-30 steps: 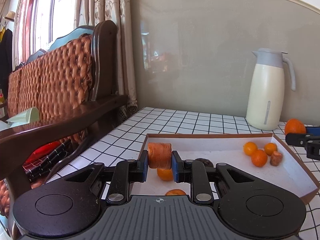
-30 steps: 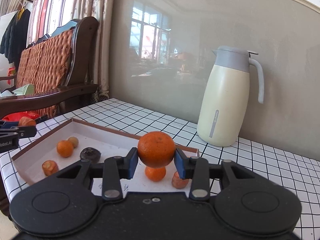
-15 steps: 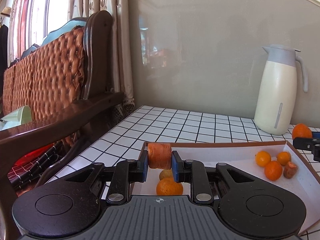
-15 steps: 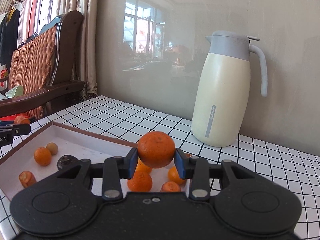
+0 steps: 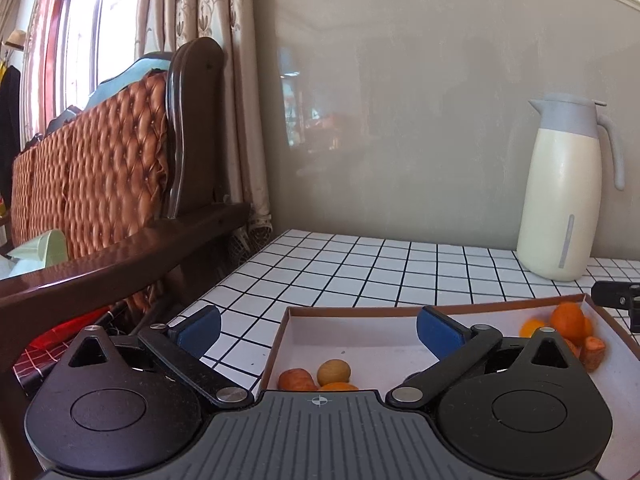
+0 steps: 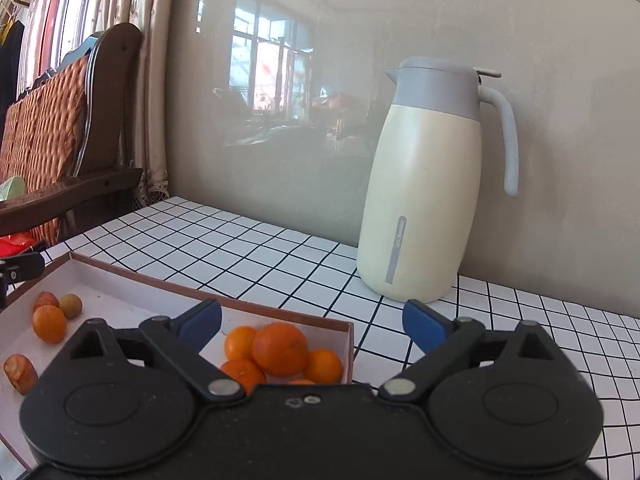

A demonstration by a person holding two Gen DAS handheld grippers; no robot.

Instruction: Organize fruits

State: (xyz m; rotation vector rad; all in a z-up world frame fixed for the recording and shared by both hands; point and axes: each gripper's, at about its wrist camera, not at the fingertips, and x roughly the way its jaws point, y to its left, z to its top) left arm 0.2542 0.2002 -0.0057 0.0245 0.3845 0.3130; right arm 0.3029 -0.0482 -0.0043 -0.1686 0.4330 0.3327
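A shallow white tray with a brown rim (image 5: 360, 310) (image 6: 160, 278) lies on the checked tabletop. My left gripper (image 5: 318, 330) hangs over its left corner, jaws opening wide with nothing between them. Below it lie an orange-brown fruit piece (image 5: 297, 380), a yellowish fruit (image 5: 334, 372) and a small orange (image 5: 338, 387). My right gripper (image 6: 312, 328) is over the tray's right corner, jaws also opening and empty. A big orange (image 6: 280, 354) rests there on a pile of small oranges (image 6: 322, 366).
A cream thermos jug (image 6: 420, 208) (image 5: 560, 208) stands against the wall behind the tray. A wooden sofa with a quilted brown back (image 5: 100, 168) borders the table's left edge. Checked tabletop (image 5: 360, 264) stretches between tray and wall.
Both grippers went from shut to wide open. The orange-brown piece left the left jaws and lies in the tray; the big orange left the right jaws and sits on the pile.
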